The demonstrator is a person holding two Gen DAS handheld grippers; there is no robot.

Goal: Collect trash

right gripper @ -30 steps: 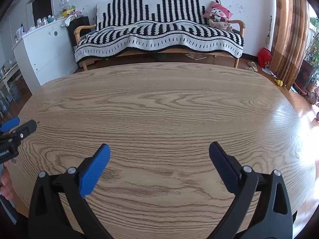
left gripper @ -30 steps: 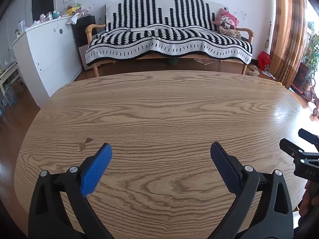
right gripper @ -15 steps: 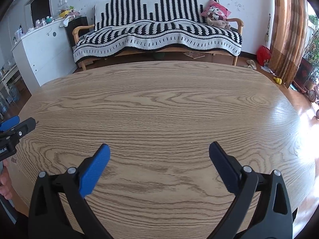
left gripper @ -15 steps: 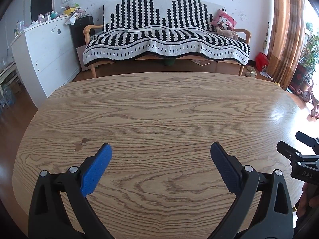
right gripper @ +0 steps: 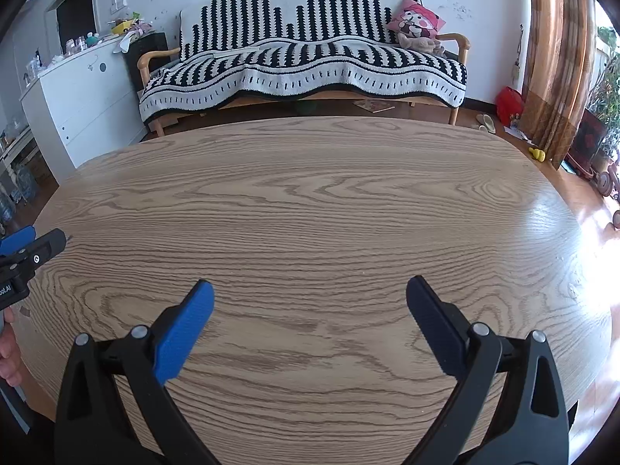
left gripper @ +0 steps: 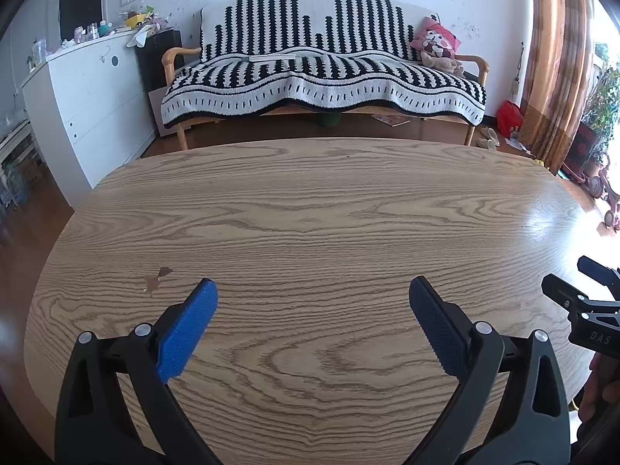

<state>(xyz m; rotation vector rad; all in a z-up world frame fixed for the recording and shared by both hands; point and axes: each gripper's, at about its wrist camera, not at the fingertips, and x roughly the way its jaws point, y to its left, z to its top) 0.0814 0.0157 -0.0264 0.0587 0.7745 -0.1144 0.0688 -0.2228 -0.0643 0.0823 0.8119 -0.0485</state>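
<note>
Both grippers hover over a bare oval wooden table [left gripper: 310,213] [right gripper: 310,201]. My left gripper [left gripper: 312,294] is open, its blue pads wide apart with nothing between them. My right gripper [right gripper: 310,292] is open too, and empty. A small brown chip or scrap [left gripper: 157,278] marks the tabletop just left of and beyond the left gripper's left pad. No other trash shows on the table. The right gripper [left gripper: 581,302] appears at the right edge of the left wrist view, and the left gripper [right gripper: 27,250] at the left edge of the right wrist view.
Beyond the table stands a sofa [left gripper: 321,73] under a black-and-white striped blanket, with a pink cushion [left gripper: 436,40]. A white cabinet [left gripper: 93,97] with clutter on top is at the left. Curtains [left gripper: 558,58] and a red bag [left gripper: 507,116] are at the right.
Both views have shifted slightly: the table and sofa sit a little lower and further left in frame. Both grippers stay open and empty.
</note>
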